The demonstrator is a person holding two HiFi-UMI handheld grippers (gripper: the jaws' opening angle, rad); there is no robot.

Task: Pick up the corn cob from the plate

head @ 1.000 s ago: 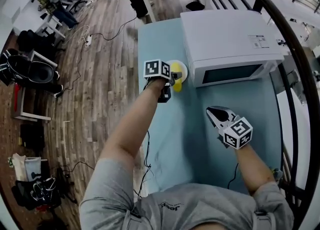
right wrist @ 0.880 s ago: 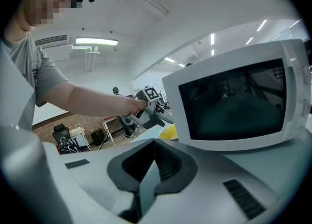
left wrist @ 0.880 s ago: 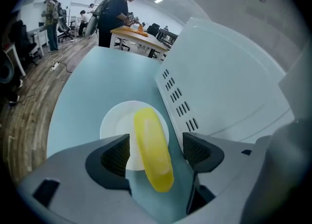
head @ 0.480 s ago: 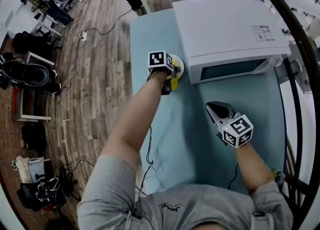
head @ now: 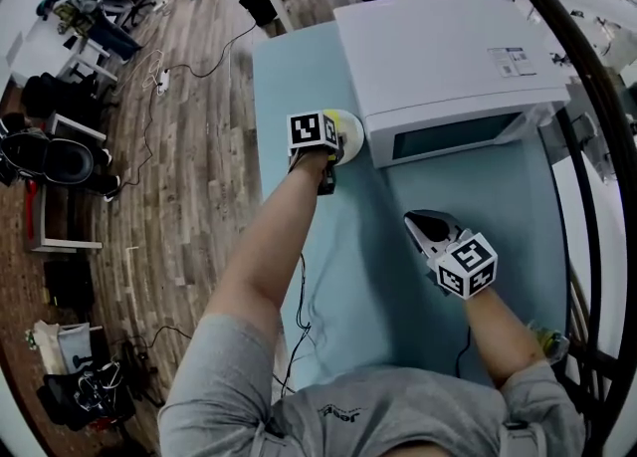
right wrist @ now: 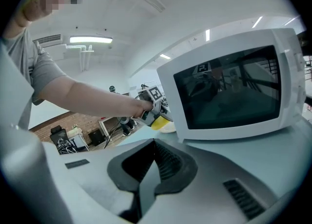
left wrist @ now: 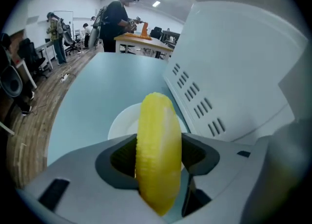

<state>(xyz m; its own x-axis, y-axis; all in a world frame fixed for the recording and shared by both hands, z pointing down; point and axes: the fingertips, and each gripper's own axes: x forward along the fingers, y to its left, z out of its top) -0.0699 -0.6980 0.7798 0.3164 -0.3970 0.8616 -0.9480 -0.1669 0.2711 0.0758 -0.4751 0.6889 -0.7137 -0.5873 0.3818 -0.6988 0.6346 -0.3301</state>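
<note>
The yellow corn cob (left wrist: 156, 120) stands between the jaws of my left gripper (left wrist: 159, 157), over the white plate (left wrist: 122, 120). The jaws are closing and both pads lie against the cob's sides. In the head view the left gripper (head: 333, 151) sits over the plate (head: 353, 126), next to the microwave's front left corner, and hides most of the cob. In the right gripper view the cob (right wrist: 158, 122) shows as a yellow end under the left gripper's marker cube. My right gripper (head: 418, 224) hovers over the table in front of the microwave, shut (right wrist: 155, 145) with nothing in it.
A white microwave (head: 448, 67) with its door closed stands on the teal table (head: 368, 256), close to the plate's right side (left wrist: 234, 71). The table's left edge drops to a wooden floor with cables (head: 189, 146). People stand at desks far behind.
My left gripper has come down over the plate, and the cob that showed beside it is now mostly covered. The right gripper has hardly moved.
</note>
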